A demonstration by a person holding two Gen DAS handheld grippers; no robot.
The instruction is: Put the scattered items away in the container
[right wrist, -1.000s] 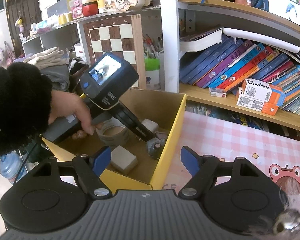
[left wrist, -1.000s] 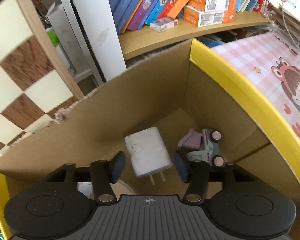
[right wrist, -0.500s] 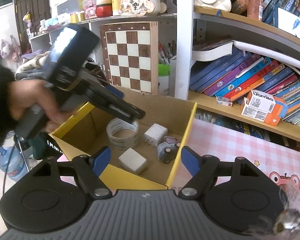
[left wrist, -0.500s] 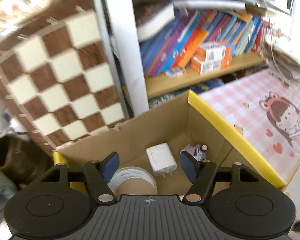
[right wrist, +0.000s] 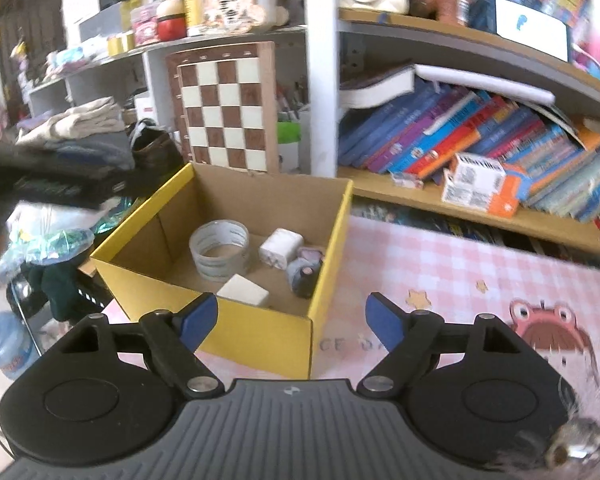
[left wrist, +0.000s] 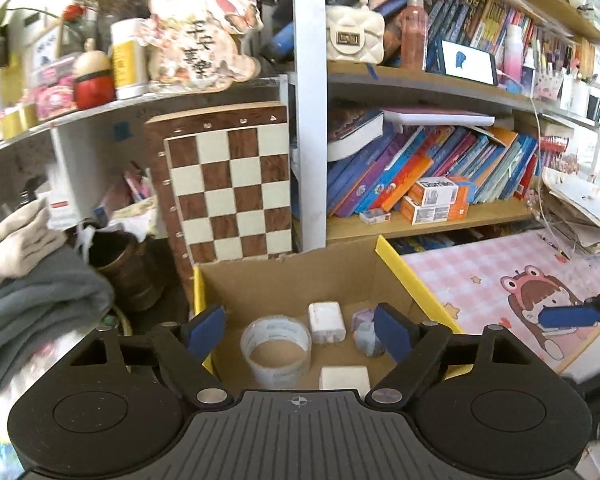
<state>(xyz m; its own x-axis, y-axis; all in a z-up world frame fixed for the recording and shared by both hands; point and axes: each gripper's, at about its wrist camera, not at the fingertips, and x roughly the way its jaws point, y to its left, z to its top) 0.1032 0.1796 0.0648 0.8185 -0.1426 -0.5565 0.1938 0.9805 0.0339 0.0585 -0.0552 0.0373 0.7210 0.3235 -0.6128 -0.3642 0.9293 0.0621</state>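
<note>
A cardboard box with yellow outer walls (right wrist: 260, 336) stands at the left end of the pink table mat. It holds a roll of clear tape (right wrist: 220, 254), a white charger (right wrist: 281, 246), a small toy car (right wrist: 305, 274) and a white block (right wrist: 244, 296). My left gripper (left wrist: 300, 330) hovers above and behind the box rim (left wrist: 416, 288); its jaws are opening with nothing between them. The tape (left wrist: 276, 350), charger (left wrist: 327, 322) and toy car (left wrist: 366, 334) lie below it. In front of the box, my right gripper (right wrist: 292, 320) is also opening and empty.
A chessboard (right wrist: 228, 112) leans on the shelf behind the box, with slanted books (right wrist: 480, 140) to its right. The pink checked mat (right wrist: 440, 272) carries a cartoon print. Folded cloths (left wrist: 28, 280) are piled left of the box, and a water bottle (right wrist: 4, 352) stands below.
The left gripper has risen up and back out of the box, widening its jaws and leaving the white charger on the box floor. The right gripper's jaws have widened a little.
</note>
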